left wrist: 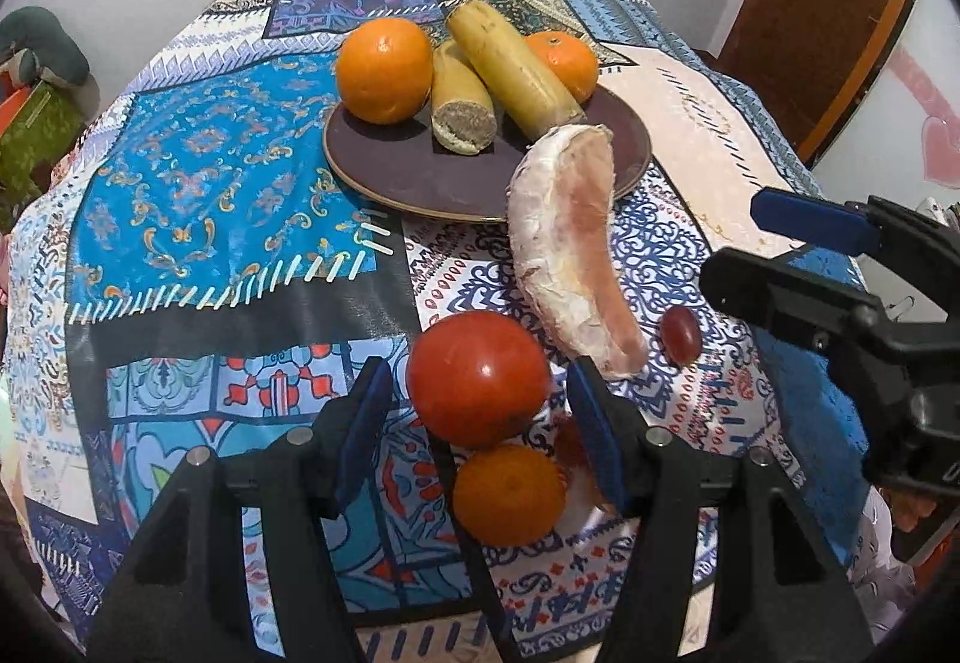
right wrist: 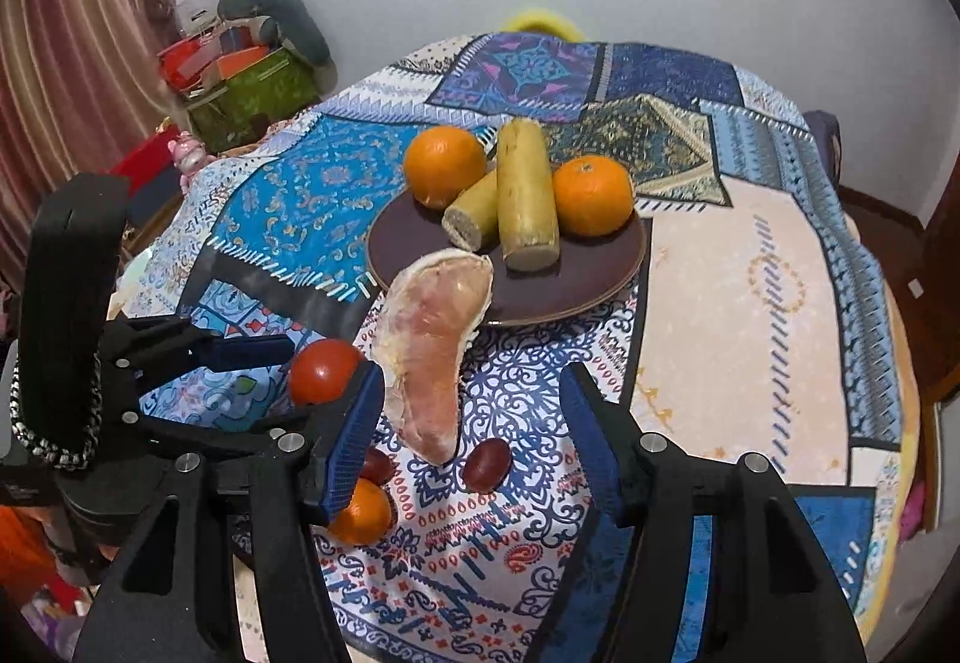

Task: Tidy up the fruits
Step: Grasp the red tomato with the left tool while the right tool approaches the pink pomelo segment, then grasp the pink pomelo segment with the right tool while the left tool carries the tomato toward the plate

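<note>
A: Fruit is split between two places. On the brown plate (right wrist: 624,267) sit two oranges (right wrist: 444,174) and two cut yellow-green stalks (right wrist: 527,195); loose on the patchwork cloth (right wrist: 750,303) lie a pomelo wedge (right wrist: 435,339), a tomato (left wrist: 478,378), a small mandarin (left wrist: 509,495) and a dark grape (right wrist: 487,465). A second grape shows just beside the mandarin in the right wrist view.

B: And the left gripper (left wrist: 480,423)?

A: Its blue pads stand about half open on either side of the tomato, with a gap showing at each pad. Nothing is held. The tomato appears to be its target.

B: What would make that pick clean?

A: Probably centring first. The tomato sits closer to the pad on the right of the view, so closing now could nudge it into the mandarin that touches it. Lowering until the pads meet the widest part, then closing gently, seems wise, since a ripe tomato bruises and can roll.

B: The right gripper (right wrist: 474,441)?

A: Also roughly half open and empty, with the wedge's near end and the grape lying between its fingers. Whether it aims at the wedge or the grape cannot be told. The wedge already leans against the plate's rim, so dragging it risks shifting the plate.

B: Space left on the plate?

A: Its front part looks bare.
</note>
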Tool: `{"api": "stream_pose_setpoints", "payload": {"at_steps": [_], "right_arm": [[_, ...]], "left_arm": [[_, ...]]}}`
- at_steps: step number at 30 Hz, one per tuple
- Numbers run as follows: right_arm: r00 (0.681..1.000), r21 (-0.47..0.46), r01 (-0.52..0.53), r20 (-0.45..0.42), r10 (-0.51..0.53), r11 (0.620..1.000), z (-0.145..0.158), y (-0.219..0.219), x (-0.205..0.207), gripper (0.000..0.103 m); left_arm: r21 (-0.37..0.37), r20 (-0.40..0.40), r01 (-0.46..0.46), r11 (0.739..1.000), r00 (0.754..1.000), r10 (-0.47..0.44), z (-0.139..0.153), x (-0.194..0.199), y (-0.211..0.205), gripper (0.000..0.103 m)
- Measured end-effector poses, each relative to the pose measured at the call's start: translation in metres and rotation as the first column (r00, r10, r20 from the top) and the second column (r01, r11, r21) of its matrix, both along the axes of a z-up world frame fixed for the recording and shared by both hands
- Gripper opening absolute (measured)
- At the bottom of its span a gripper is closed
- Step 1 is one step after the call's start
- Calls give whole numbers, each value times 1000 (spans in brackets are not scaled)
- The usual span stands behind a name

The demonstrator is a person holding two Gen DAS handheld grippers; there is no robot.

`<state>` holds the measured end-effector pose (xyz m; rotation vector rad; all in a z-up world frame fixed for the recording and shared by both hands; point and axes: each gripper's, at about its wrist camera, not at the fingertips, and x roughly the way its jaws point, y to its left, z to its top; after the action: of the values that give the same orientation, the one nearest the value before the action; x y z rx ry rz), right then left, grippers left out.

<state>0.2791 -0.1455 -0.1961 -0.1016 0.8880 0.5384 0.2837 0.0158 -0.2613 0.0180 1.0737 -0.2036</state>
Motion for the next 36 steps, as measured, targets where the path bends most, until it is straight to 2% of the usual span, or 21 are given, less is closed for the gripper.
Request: {"api": "stream_pose_setpoints", "payload": {"at_steps": [7,16,21,27,34,36], "right_arm": [[999,3,-7,-33,7,1000,-10,7,5,57],[997,10,-22,-71,22,1000,-22,21,12,57],[995,-9,-37,-89,36,999,-33,35,16,57],[992,-10,-43,-122,41,999,-44,47,25,57],[995,-29,-41,-88,38,999,-45,57,27,57],[996,-24,-40,-80,38,999,-45,56,28,54]], "left_arm": [[-44,7,6,999,1000,-6,-6,0,5,51],[-37,67,-76,996,995,78,9,-6,41,50],[-89,64,-108,990,991,114,13,-8,61,50],[-98,70,-101,990,992,108,13,-8,61,50],[-93,73,-108,990,991,115,11,-7,60,50],[-91,74,-112,989,990,119,11,-6,60,50]]}}
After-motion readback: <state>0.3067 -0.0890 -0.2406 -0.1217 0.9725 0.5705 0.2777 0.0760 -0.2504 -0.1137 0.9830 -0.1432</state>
